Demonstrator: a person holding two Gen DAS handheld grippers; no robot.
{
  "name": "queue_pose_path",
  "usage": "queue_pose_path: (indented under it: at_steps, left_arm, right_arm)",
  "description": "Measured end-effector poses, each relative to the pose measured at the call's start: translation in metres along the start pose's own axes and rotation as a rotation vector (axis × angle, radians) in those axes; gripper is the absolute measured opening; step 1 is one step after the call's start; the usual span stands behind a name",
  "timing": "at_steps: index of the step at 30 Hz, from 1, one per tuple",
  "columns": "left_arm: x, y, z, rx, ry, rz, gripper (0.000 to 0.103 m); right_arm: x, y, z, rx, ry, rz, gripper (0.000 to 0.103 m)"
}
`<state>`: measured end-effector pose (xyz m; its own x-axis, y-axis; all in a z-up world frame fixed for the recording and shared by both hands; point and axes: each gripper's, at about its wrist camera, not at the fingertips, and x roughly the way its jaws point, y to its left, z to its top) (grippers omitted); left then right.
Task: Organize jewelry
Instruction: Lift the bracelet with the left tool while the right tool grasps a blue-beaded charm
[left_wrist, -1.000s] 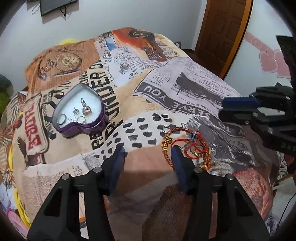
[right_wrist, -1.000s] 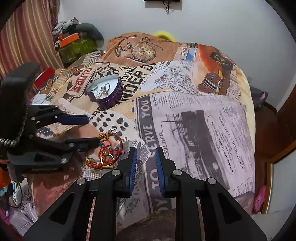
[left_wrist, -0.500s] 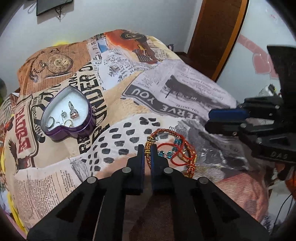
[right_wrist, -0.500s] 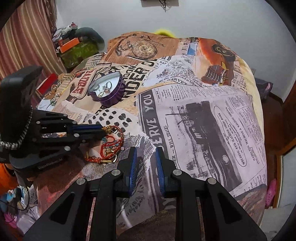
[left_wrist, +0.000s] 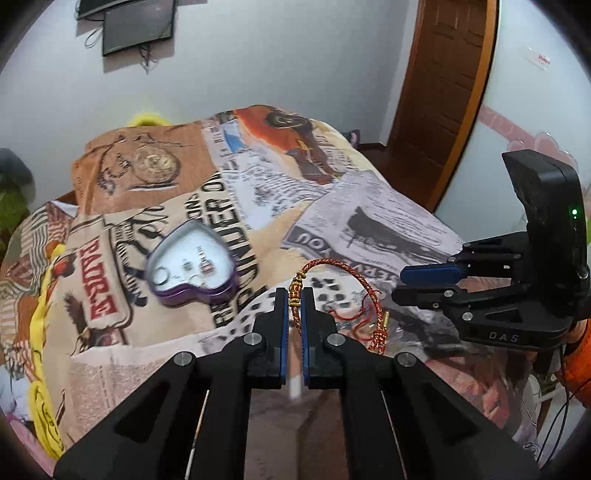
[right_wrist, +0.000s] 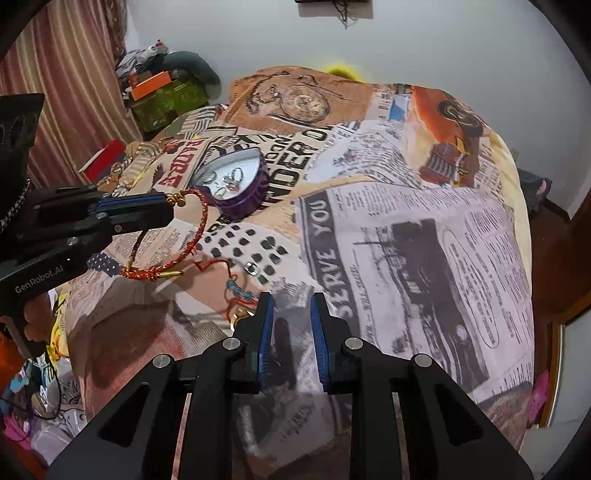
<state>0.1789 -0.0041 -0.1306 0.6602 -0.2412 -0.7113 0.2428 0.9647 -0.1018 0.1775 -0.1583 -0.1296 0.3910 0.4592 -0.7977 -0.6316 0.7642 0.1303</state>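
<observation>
My left gripper (left_wrist: 294, 297) is shut on a red and gold braided bracelet (left_wrist: 343, 274) and holds it lifted above the bed; the same bracelet (right_wrist: 192, 236) hangs from it in the right wrist view. A purple heart-shaped box (left_wrist: 192, 267) with several rings inside sits on the bedspread to the left, also in the right wrist view (right_wrist: 240, 188). A thin red thread bracelet with blue beads (right_wrist: 236, 291) lies on the bed just in front of my right gripper (right_wrist: 291, 306), which is slightly open and empty.
The printed bedspread (right_wrist: 406, 221) covers the whole bed. A wooden door (left_wrist: 443, 92) stands at the back right. Striped curtains (right_wrist: 55, 74) and a cluttered green box (right_wrist: 166, 96) are to the left. A small ring (right_wrist: 252, 268) lies on the spotted patch.
My left gripper closed on the braided bracelet and lifted it off the bed. The thin red bracelet stayed on the bedspread. The right gripper shifted slightly toward it.
</observation>
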Motion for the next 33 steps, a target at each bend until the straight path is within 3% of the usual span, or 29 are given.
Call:
queue_pose_path:
  at_steps: [20, 25, 33]
  left_arm:
    - [-0.001, 0.046, -0.046, -0.069, 0.025, 0.049, 0.004]
    - [-0.007, 0.046, -0.045, -0.067, 0.007, 0.059, 0.004]
    - [-0.030, 0.048, -0.030, -0.084, -0.066, 0.094, 0.004]
  right_arm:
    - [0.054, 0.043, 0.020, -0.228, 0.116, -0.052, 0.018]
    - [0.057, 0.038, 0.021, -0.193, 0.112, -0.007, 0.009]
    - [0.045, 0.035, 0.024, -0.153, 0.095, 0.028, 0.009]
